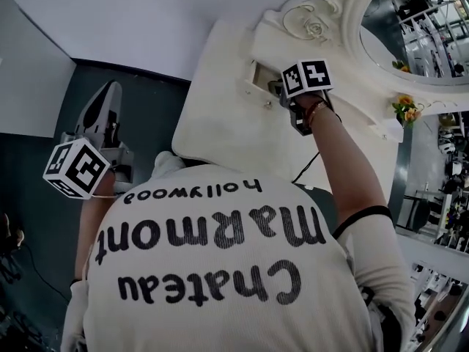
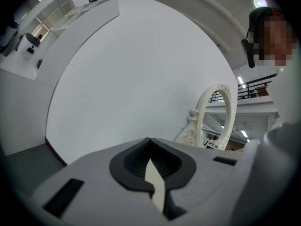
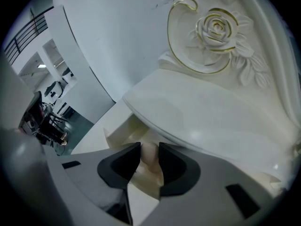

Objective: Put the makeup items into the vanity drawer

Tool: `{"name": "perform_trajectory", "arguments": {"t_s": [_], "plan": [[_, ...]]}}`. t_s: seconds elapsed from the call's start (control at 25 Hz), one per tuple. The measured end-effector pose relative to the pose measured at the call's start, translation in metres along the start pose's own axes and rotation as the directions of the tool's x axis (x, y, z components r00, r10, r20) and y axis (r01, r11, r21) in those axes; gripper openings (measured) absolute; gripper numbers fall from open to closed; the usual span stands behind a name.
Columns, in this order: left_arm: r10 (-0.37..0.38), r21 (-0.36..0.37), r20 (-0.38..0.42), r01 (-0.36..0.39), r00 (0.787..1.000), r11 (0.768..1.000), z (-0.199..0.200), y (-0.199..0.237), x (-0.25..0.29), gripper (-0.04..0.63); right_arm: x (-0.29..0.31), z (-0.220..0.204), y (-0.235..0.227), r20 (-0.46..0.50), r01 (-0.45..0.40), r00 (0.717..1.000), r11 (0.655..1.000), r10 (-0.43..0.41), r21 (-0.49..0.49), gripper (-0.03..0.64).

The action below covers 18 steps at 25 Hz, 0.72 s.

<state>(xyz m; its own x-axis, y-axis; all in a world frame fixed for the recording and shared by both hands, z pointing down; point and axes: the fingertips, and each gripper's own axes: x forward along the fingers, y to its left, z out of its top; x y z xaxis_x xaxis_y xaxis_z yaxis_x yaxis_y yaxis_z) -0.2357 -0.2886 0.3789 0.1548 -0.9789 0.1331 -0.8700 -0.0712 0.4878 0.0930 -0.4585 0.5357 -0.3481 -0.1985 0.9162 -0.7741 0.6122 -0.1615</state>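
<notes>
Beneath the right tongs [image 3: 150, 148] sits the open cream vanity drawer [image 3: 118, 132]; they're grasping a pale-pink rounded makeup item [image 3: 148, 158], angled down for the drop. Left tongs [image 2: 149, 141] clenched, empty.

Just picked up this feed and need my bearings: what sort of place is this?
Probably a staged vanity corner in a large hall or showroom: an ornate white vanity with an oval mirror and open drawer stands against plain white partition walls, and the mirror reflects shelving racks.

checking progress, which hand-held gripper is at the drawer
The right hand-held gripper, gripping a pale item over the open drawer; the left hand-held gripper is shut, empty.
</notes>
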Motion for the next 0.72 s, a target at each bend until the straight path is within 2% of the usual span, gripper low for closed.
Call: {"name": "perform_trajectory", "arguments": {"t_s": [0.32, 0.56, 0.72], "plan": [[-0.079, 0.025, -0.054, 0.080, 0.995, 0.996, 0.033, 0.024, 0.040, 0.008, 0.000, 0.001, -0.004, -0.033, 0.077, 0.997, 0.995, -0.075, 0.065, 0.143], [-0.171, 0.015, -0.115, 0.174, 0.979, 0.985, 0.039, 0.029, 0.074, 0.008, 0.000, 0.000, 0.000, -0.047, 0.125, 0.992, 0.985, -0.120, 0.119, 0.144], [-0.204, -0.003, -0.141, 0.206, 0.969, 0.979, 0.036, 0.035, 0.090, 0.008, 0.002, 0.002, -0.001, -0.056, 0.145, 0.989, 0.978, -0.138, 0.148, 0.144]]}}
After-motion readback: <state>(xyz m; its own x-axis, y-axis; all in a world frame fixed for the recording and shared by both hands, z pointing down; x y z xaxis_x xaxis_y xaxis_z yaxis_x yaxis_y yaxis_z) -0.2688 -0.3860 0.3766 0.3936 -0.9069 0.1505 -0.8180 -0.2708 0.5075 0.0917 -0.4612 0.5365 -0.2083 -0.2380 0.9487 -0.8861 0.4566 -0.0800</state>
